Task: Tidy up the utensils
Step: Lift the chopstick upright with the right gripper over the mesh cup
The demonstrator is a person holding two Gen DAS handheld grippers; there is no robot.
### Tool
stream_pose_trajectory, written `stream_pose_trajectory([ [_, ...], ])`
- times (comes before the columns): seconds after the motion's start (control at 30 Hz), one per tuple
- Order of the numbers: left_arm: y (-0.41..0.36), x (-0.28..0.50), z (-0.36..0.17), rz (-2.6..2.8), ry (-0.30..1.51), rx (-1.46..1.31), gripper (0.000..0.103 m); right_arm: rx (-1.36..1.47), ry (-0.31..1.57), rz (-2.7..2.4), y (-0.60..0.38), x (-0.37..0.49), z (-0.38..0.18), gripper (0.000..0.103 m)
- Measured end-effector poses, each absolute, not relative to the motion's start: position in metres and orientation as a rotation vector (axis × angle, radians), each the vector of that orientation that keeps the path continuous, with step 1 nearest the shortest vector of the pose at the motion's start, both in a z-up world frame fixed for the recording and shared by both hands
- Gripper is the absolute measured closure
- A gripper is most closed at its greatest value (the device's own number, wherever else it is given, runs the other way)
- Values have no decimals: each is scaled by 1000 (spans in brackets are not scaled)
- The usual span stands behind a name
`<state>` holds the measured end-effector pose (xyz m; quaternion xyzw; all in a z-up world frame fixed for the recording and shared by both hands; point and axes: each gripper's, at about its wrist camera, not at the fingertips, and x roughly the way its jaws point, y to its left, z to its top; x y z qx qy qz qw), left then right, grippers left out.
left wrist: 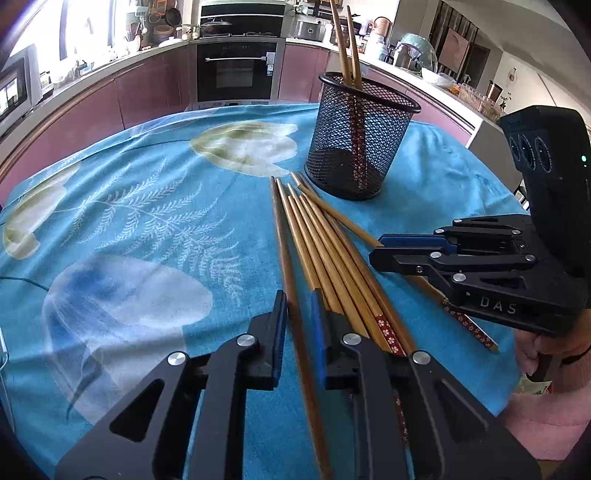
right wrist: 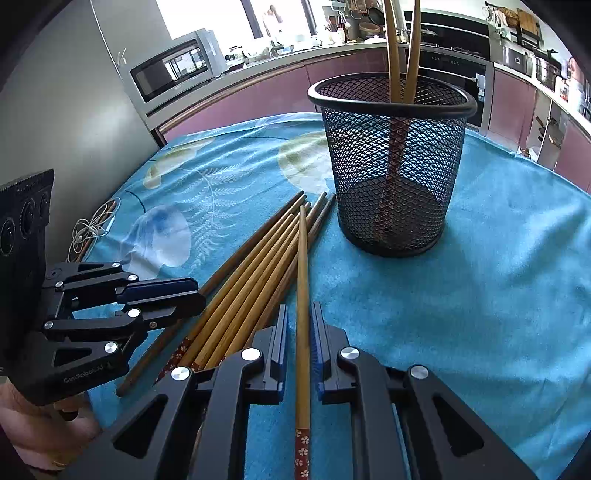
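- My left tool (left wrist: pixel 299 332) pinches one chopstick (left wrist: pixel 291 280) off the pile's edge, so it lifts alone.
- My right tool (right wrist: pixel 298 332) pinches another chopstick (right wrist: pixel 302 295), aimed at the mesh holder (right wrist: pixel 395 166).
- Remaining chopsticks (left wrist: pixel 332 258) lie on the desk (left wrist: pixel 129 221) just beside the holder, where two already stand.

Daylight pours through the window (right wrist: pixel 207 18) over a curved counter (left wrist: pixel 155 55) with mauve cabinets (left wrist: pixel 147 92), a built-in oven (left wrist: pixel 236 72) and a microwave (right wrist: pixel 173 66).
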<state>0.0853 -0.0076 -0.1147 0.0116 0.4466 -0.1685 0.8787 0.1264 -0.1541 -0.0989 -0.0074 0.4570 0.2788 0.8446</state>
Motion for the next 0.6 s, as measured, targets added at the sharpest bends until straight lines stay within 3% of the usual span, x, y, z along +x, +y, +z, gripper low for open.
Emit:
stream_pose_trajectory([
  [0.13,-7,98,-116,-347,939,24,88,-26,961,581,-153,128,-99,97],
  [0.6,-10,107,-104,-335,913,-3,95,9,858,642,-166,113,-65,97],
])
